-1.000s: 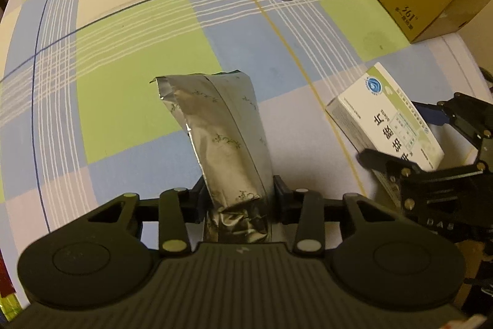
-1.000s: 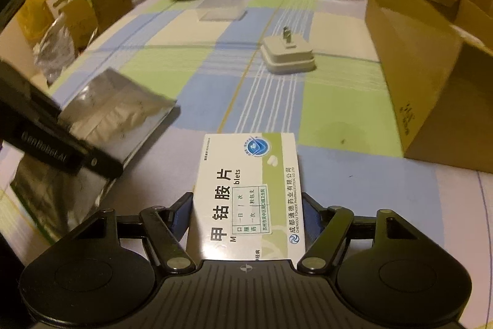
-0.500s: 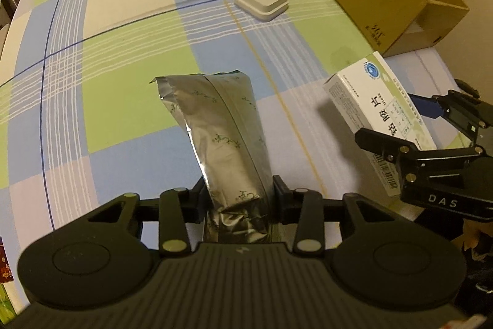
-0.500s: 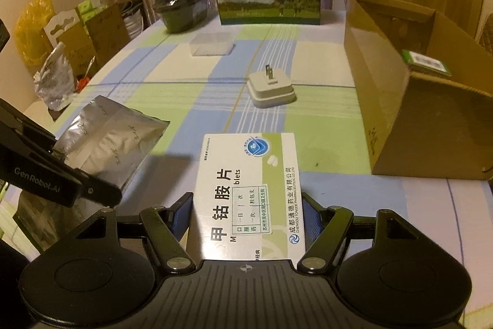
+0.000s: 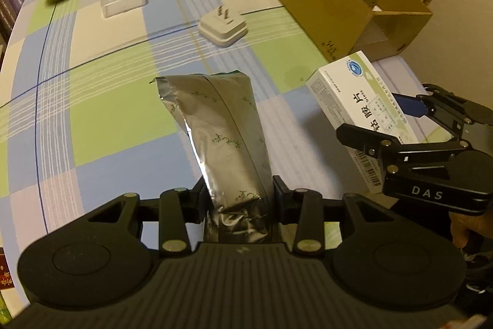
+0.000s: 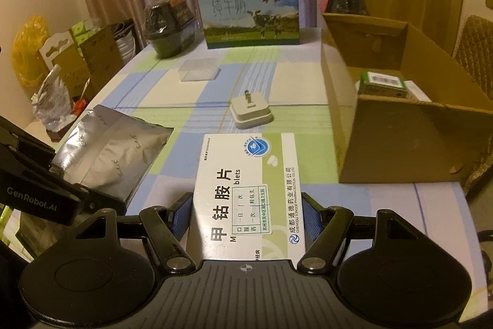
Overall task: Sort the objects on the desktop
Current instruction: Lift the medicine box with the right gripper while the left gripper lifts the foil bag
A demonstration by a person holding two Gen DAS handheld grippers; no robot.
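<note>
My left gripper is shut on a silver foil pouch, which sticks up and forward above the checked tablecloth. The right gripper is shut on a white and green medicine box, held flat above the table. From the left wrist view the medicine box and right gripper hang to the right of the pouch. Seen from the right wrist, the foil pouch and left gripper are at the left. An open cardboard box stands on the right of the table.
A white plug adapter lies mid-table with its prongs up. A clear plastic case, a dark wrapped pot and a milk carton box stand further back. A green packet lies inside the cardboard box. Bags crowd the floor left of the table.
Both grippers have risen with their loads. The table looks farther below, and more of the cardboard box's inside and the room behind shows.
</note>
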